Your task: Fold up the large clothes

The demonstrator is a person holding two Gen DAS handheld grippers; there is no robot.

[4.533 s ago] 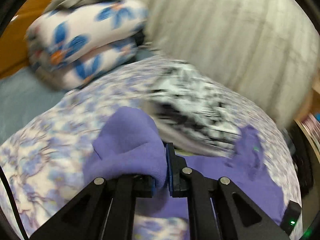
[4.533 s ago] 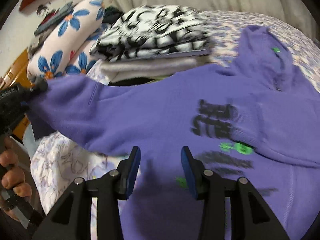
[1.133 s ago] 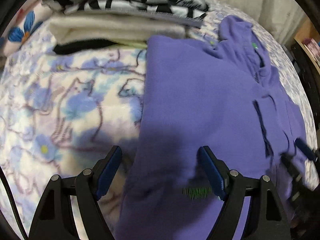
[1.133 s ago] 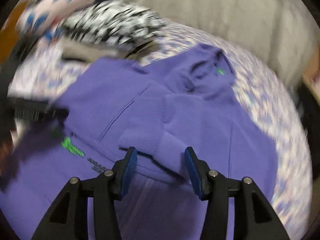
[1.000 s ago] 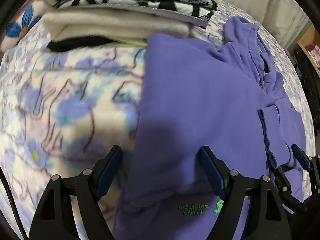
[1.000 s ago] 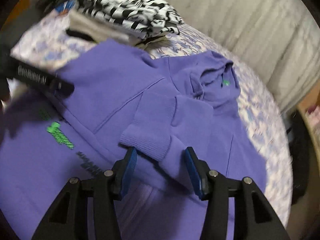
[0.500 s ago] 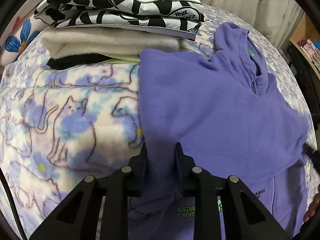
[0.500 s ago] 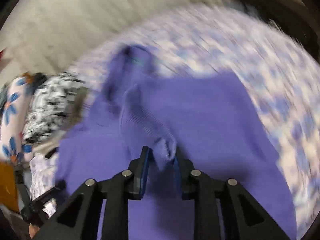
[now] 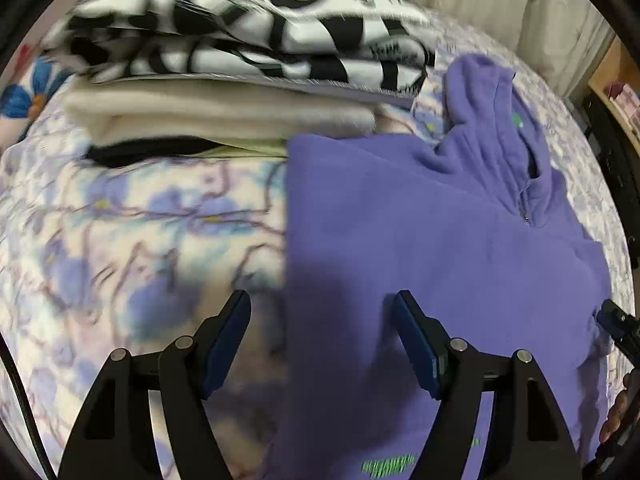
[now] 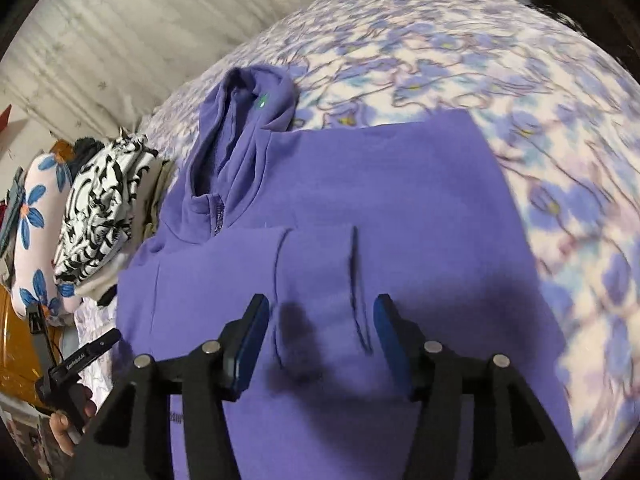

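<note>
Purple hoodie (image 9: 440, 240) lies flat on the bed (image 9: 120, 240), long axis running away from you. Your left gripper (image 9: 322, 338) has just opened, empty, straddling its left edge. Your right gripper (image 10: 320, 332), also just opened and empty, hovers over the folded-in sleeve (image 10: 316, 280).

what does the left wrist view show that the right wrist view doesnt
Only the left wrist view shows the open left claw straddling the purple hoodie's straight side edge, green lettering near its hem, and a black layer under the folded stack.

Only the right wrist view shows the open right claw over the folded-in sleeve, and the flowered pillow.

Both show the hoodie, its hood, the black-and-white top and the floral blanket.
</note>
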